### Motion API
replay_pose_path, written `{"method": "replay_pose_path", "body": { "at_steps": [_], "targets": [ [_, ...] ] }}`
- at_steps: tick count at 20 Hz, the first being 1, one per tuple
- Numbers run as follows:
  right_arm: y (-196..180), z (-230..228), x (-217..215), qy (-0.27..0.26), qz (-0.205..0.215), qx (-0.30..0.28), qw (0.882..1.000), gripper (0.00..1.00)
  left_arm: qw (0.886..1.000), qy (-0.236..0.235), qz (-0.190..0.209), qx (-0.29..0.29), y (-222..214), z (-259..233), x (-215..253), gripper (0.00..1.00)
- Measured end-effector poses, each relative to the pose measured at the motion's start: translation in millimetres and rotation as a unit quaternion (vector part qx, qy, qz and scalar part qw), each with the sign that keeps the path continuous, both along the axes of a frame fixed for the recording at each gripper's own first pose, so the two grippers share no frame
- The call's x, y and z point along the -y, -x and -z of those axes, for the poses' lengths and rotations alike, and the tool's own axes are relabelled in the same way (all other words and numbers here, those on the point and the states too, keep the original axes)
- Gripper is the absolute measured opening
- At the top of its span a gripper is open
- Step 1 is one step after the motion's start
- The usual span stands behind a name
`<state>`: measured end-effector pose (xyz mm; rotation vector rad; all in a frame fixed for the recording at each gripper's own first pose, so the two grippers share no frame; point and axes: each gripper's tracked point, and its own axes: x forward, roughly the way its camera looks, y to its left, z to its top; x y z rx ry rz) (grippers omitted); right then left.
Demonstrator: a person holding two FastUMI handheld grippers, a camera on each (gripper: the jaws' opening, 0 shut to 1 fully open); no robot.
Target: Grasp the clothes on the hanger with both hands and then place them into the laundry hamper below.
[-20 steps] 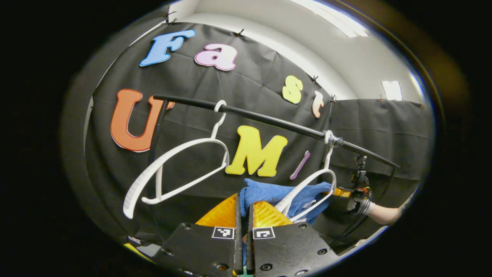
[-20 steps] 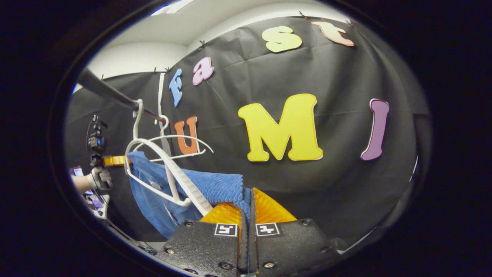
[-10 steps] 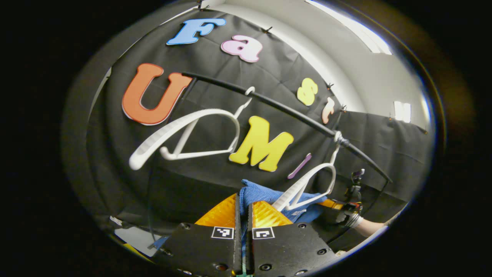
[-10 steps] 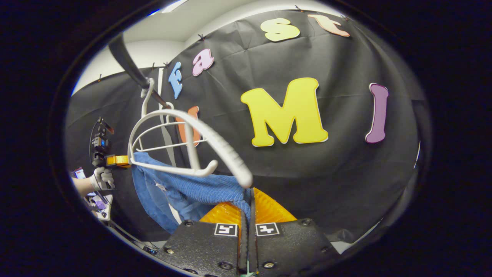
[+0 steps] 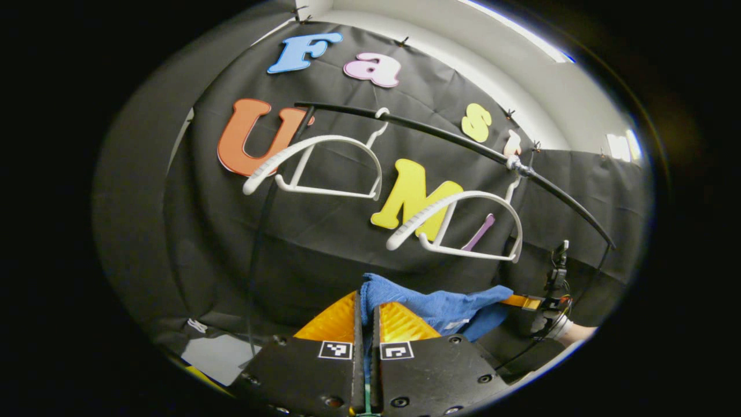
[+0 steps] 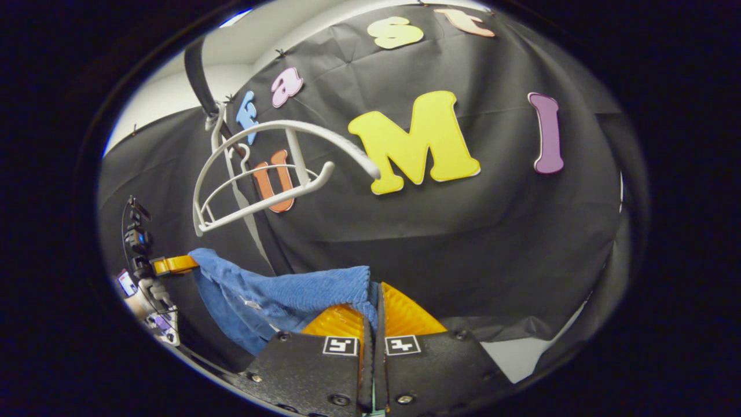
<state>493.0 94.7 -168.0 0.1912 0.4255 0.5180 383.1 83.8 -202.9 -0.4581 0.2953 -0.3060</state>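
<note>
Blue garment [image 5: 440,304]: stretched lengthwise between left claw [image 5: 366,315] and right claw [image 6: 373,313], each closed on an end, below the bare hanger [image 5: 457,223]; hamper presumably lower.

Blue garment [image 5: 440,304] stretched below bare white hanger [image 5: 457,226].

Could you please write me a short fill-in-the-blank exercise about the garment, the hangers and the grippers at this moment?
1. The garment held between both grippers is ____ in colour.
2. ____ white hangers hang on the black rail.
3. The left gripper is ____ on the garment.
4. The garment hangs ____ the nearer hanger.

Missing words: blue; two; shut; below
</note>
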Motion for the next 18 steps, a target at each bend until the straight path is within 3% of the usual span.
{"method": "replay_pose_path", "body": {
  "at_steps": [6, 10, 11, 18],
  "targets": [
    [48.3, -33.7, -50.0, 0.000, -0.027, 0.028, 0.999, 0.05, 0.998, -0.065, -0.020, 0.005, 25.2, -25.0, 30.7, 0.04],
    [82.0, -56.2, -91.9, -0.002, -0.056, 0.048, 0.997, 0.05, 0.989, -0.143, -0.012, 0.021, 43.0, -39.6, 55.6, 0.00],
    [90.4, -58.6, -101.0, -0.007, -0.062, 0.047, 0.997, 0.05, 0.989, -0.145, -0.006, 0.023, 44.6, -41.4, 66.6, 0.04],
    [147.9, -41.7, -163.9, -0.027, -0.105, 0.025, 0.994, 0.05, 0.993, -0.120, 0.015, 0.018, 63.7, -34.2, 120.4, 0.04]
  ]
}}
